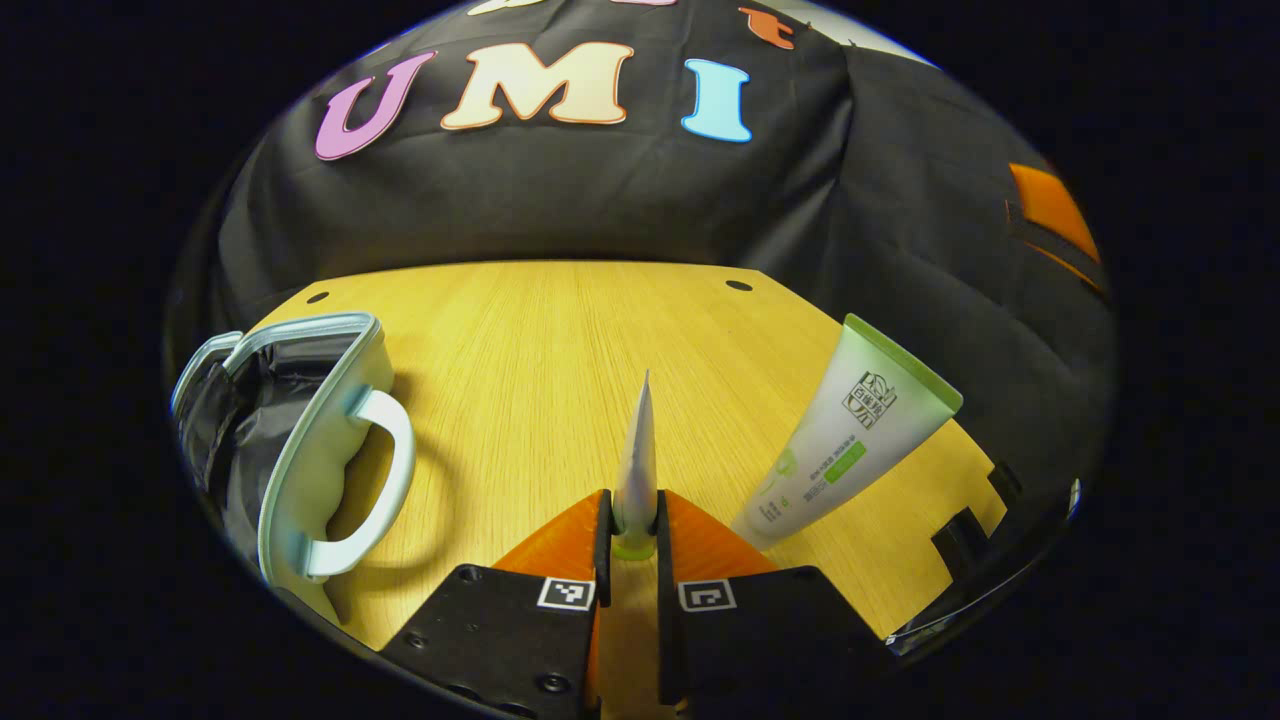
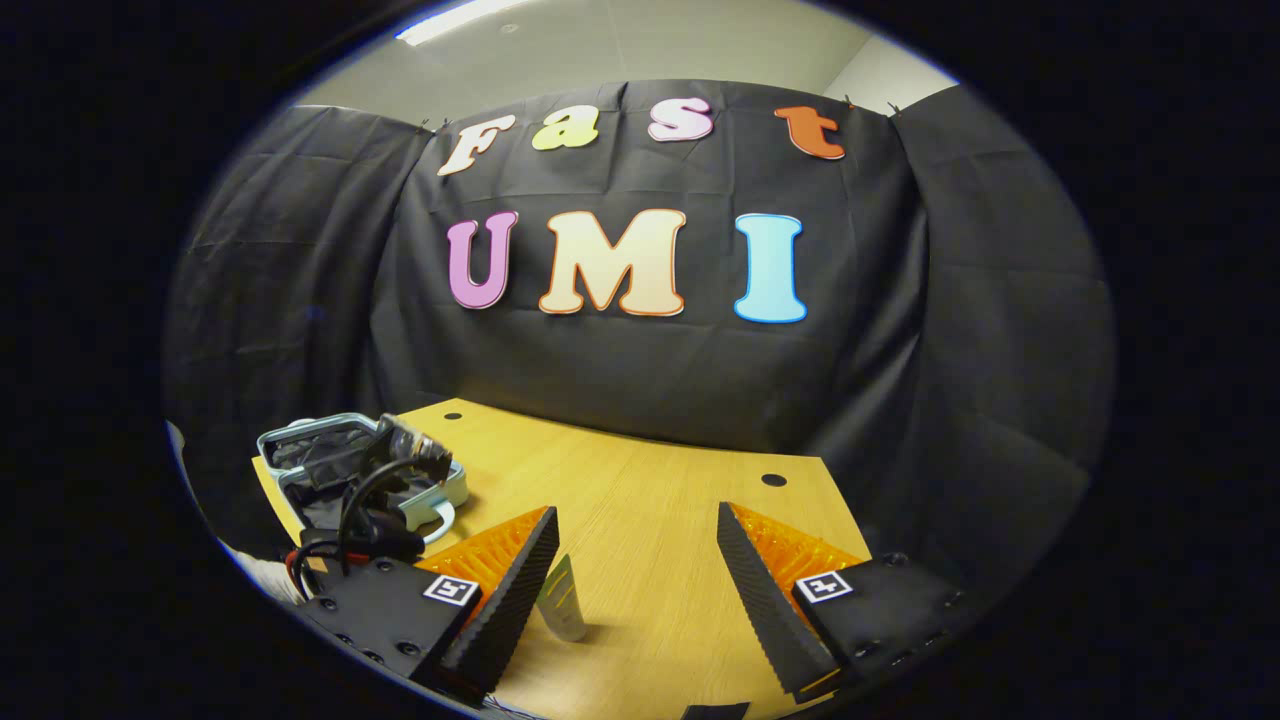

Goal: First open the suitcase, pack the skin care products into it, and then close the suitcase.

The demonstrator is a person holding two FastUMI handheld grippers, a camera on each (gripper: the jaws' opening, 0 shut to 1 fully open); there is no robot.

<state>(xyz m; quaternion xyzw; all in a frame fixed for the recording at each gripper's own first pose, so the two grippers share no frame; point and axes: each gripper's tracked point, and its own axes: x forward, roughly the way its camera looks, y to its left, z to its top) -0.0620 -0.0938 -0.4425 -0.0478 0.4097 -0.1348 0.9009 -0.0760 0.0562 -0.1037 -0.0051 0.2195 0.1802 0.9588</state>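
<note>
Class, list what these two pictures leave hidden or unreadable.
- Suitcase interior, left gripper view: cut by the picture's edge, dark lining.
- Suitcase contents, right gripper view: blocked by the left gripper's camera and cables.
- Upright tube, right gripper view: partly behind a finger.
- Print on the tube: too small.

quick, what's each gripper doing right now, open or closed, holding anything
Left gripper: closed on a thin tube, pinched edge-on between both fingers.
Right gripper: open, holding nothing, above the table.

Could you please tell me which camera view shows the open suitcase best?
The left gripper view: the suitcase lies close on the table, showing its handle, pale rim and dark lining. In the right gripper view it is smaller, farther off, and partly hidden by the left tool's cables.
</note>
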